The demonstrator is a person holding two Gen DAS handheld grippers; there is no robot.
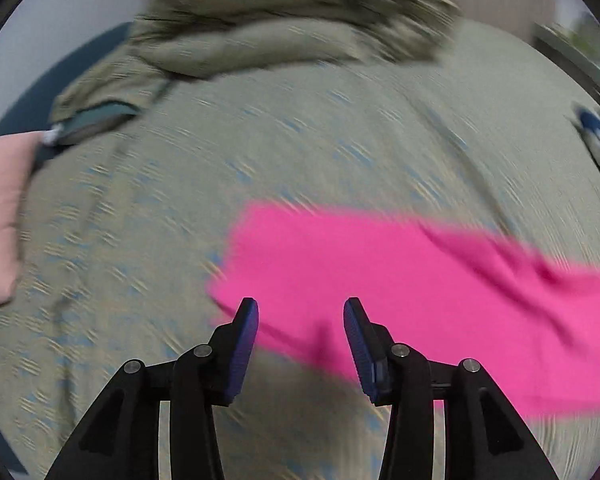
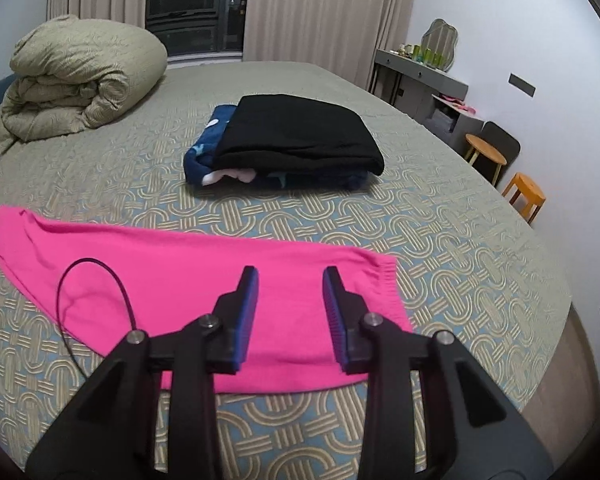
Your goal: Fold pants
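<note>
Bright pink pants [image 2: 204,280] lie flat and folded lengthwise on the patterned bedspread, the elastic waistband at the right end. My right gripper [image 2: 290,280] hovers above the waistband end, open, nothing between its blue pads. In the blurred left wrist view the pink pants [image 1: 380,280] stretch from the middle to the right edge. My left gripper [image 1: 300,312] hangs open over their left end, with only cloth lying below the fingers.
A stack of folded clothes, black on top of dark blue [image 2: 296,140], sits mid-bed. A rolled olive duvet [image 2: 80,80] lies at the far left. A thin black cable [image 2: 92,300] loops over the pants. A grey desk [image 2: 420,76] and orange stools [image 2: 528,196] stand to the right.
</note>
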